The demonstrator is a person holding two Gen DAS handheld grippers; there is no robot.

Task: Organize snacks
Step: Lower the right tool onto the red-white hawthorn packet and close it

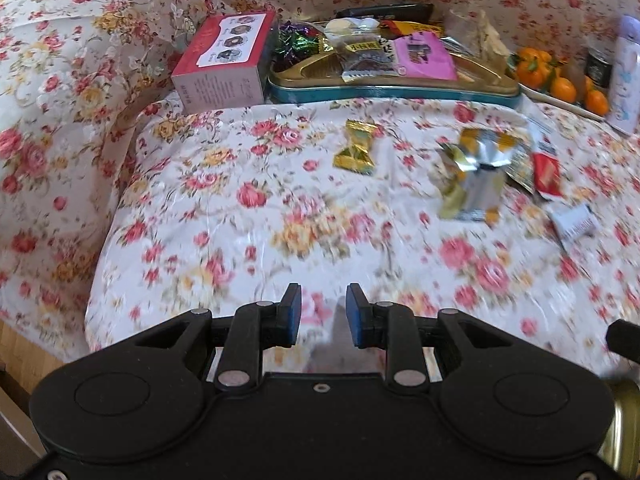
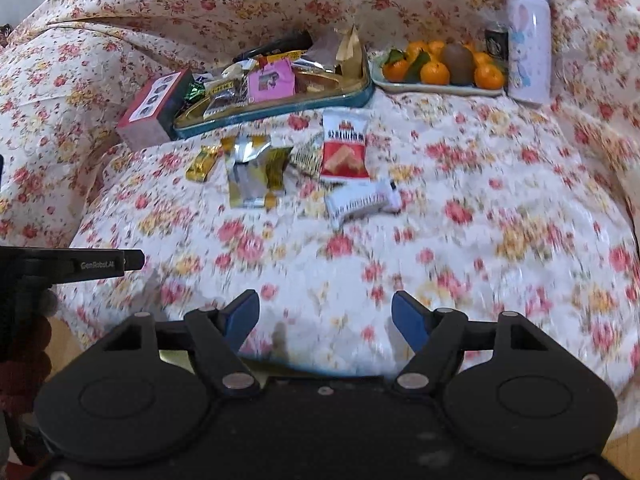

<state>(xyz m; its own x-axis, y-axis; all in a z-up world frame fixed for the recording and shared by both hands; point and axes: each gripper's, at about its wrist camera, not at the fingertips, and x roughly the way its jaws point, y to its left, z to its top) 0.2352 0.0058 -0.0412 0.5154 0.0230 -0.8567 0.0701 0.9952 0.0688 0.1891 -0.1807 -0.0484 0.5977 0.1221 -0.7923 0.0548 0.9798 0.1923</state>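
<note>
Left gripper (image 1: 323,316): jaws narrowly parted, empty | Right gripper (image 2: 325,322): jaws wide, empty | Loose snack packets (image 2: 344,150) lay on floral cloth (image 2: 480,208) before tin tray (image 2: 280,100) | Judged light, crinkly, slippery, crushable; pinch crimped end seam.
</note>
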